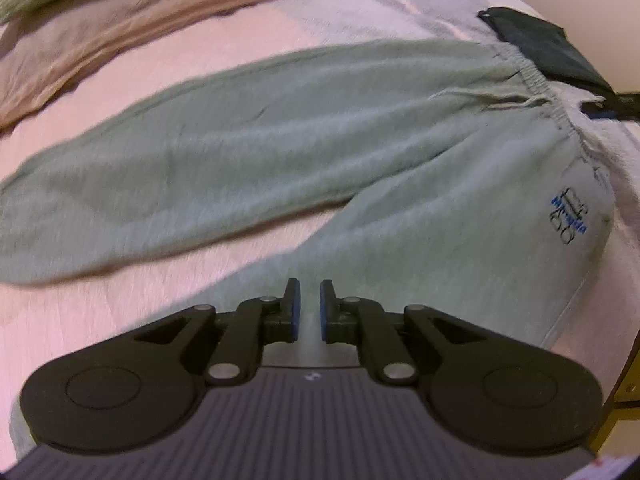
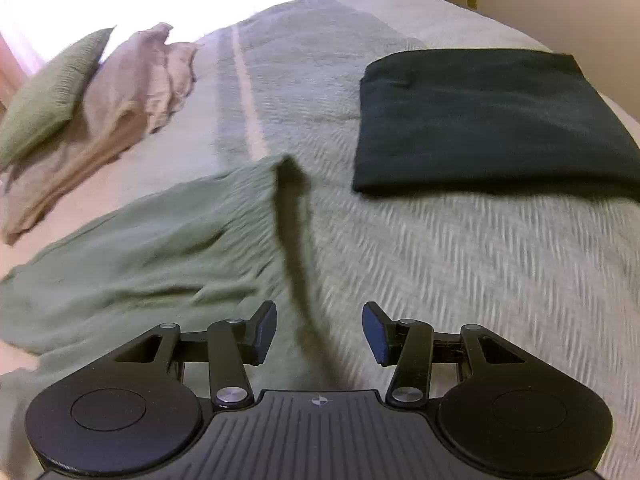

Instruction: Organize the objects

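Pale green sweatpants (image 1: pixel 280 148) lie spread flat on the bed, with the waistband at the right and a blue logo (image 1: pixel 570 216) on the near hip. My left gripper (image 1: pixel 310 306) hovers over the near leg, its jaws a narrow gap apart with nothing between them. My right gripper (image 2: pixel 319 330) is open and empty just above the pants' waistband edge (image 2: pixel 256 216), where it meets the bedspread. A folded dark green garment (image 2: pixel 488 120) lies flat beyond it to the right; it also shows in the left wrist view (image 1: pixel 544 48).
A beige garment (image 2: pixel 120 112) lies crumpled at the far left, next to a green pillow (image 2: pixel 52 88). The pale bedspread (image 2: pixel 460 264) has a herringbone weave. The bed's edge runs along the right of the left wrist view (image 1: pixel 624 320).
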Tool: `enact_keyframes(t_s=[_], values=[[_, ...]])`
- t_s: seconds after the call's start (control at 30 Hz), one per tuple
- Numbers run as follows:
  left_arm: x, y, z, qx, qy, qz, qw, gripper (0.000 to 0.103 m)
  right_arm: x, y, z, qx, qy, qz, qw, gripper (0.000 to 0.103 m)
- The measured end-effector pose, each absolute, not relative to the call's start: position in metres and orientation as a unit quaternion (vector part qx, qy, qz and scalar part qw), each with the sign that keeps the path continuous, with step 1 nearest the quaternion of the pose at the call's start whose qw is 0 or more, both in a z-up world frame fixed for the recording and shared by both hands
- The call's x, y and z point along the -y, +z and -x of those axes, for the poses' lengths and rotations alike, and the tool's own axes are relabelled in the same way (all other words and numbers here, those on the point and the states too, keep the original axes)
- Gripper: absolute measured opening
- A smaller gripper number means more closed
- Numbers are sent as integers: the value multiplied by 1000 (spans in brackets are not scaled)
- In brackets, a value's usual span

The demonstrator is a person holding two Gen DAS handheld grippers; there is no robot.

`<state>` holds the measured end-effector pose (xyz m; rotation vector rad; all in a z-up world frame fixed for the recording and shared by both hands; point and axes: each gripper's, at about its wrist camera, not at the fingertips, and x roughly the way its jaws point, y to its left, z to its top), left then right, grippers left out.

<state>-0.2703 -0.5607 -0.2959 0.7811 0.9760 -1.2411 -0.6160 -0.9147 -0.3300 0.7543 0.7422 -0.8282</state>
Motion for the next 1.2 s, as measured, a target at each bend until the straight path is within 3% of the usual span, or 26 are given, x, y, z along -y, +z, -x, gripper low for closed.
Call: enact_keyframes(t_s=[0.2, 0.47, 0.53, 0.73, 0.97, 1.2], values=[[524, -322, 265, -470, -510, -345, 632, 16, 871, -357, 615, -391, -376, -365, 757, 50], [436, -330, 249, -508, -460, -329, 650, 22, 819, -333, 596, -397, -391, -332, 761, 52], [412, -328, 246, -515, -444, -320, 660, 27, 803, -335, 584, -428, -394, -305, 755, 52], [335, -323, 231, -535, -394, -296, 686, 27, 783, -357, 570, -501, -426, -304, 689, 52], [280, -292, 207, -535, -386, -254, 707, 28, 734, -312, 523, -506, -433, -256, 701, 52], [259, -231, 176, -509, -414, -223, 721, 46, 651, -250, 476, -464, -438, -280, 717, 65]])
